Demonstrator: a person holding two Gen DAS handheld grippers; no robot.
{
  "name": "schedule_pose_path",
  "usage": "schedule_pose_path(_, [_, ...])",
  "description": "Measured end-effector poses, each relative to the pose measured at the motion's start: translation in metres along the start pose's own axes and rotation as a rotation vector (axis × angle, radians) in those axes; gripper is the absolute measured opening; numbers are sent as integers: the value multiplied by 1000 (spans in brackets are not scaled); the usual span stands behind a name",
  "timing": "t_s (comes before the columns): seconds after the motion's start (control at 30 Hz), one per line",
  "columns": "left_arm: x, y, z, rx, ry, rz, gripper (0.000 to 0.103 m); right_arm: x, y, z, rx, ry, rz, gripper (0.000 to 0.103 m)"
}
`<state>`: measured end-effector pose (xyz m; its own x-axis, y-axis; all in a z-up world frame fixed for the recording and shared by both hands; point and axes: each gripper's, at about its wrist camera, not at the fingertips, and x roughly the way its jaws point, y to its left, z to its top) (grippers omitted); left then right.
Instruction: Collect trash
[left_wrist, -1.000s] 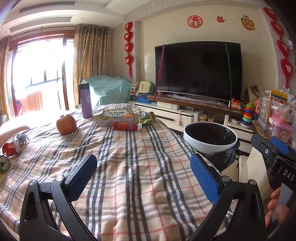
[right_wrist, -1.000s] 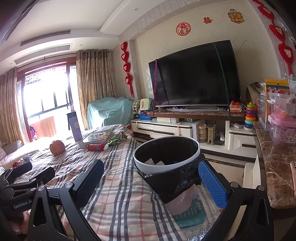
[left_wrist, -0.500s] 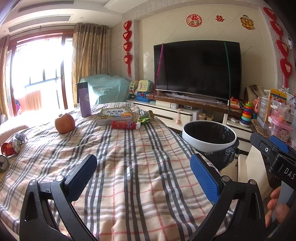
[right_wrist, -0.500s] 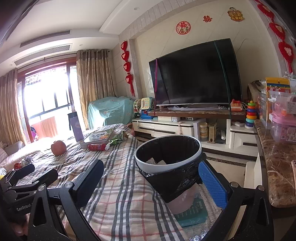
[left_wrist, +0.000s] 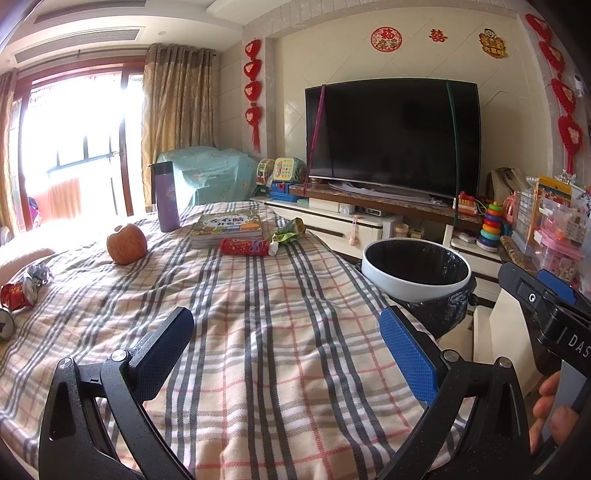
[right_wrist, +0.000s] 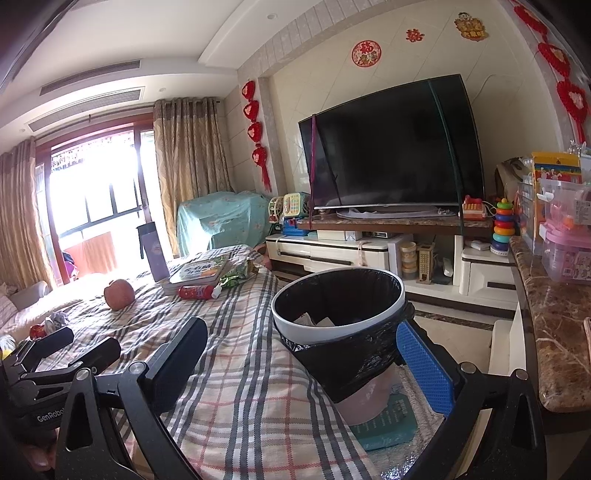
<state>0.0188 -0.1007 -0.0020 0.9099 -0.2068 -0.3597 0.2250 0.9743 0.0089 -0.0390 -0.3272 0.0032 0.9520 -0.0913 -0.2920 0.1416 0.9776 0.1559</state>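
Left tongs (left_wrist: 284, 350): mine, open, empty, still over the cloth (left_wrist: 258, 332).
Right tongs (right_wrist: 303, 362): open, empty, nearer the bin (right_wrist: 338, 308).

Bare plaid cloth (left_wrist: 266, 332) lies ahead, bounded by the trash bin (left_wrist: 415, 271) rightward and book stack (left_wrist: 227, 230) beyond.

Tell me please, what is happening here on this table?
A person holds a gripper in each hand above the plaid-covered table, collecting trash. The left gripper and right gripper are both open and empty. The black-lined bin stands at the table's edge with some paper inside. A red wrapper and a green wrapper lie by the books, not yet picked up.
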Motion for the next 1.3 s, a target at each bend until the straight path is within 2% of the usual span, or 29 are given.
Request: schedule_pose_path(1.3, [11, 3, 3, -5, 30, -32, 103, 7, 3, 1, 23, 37, 29, 103])
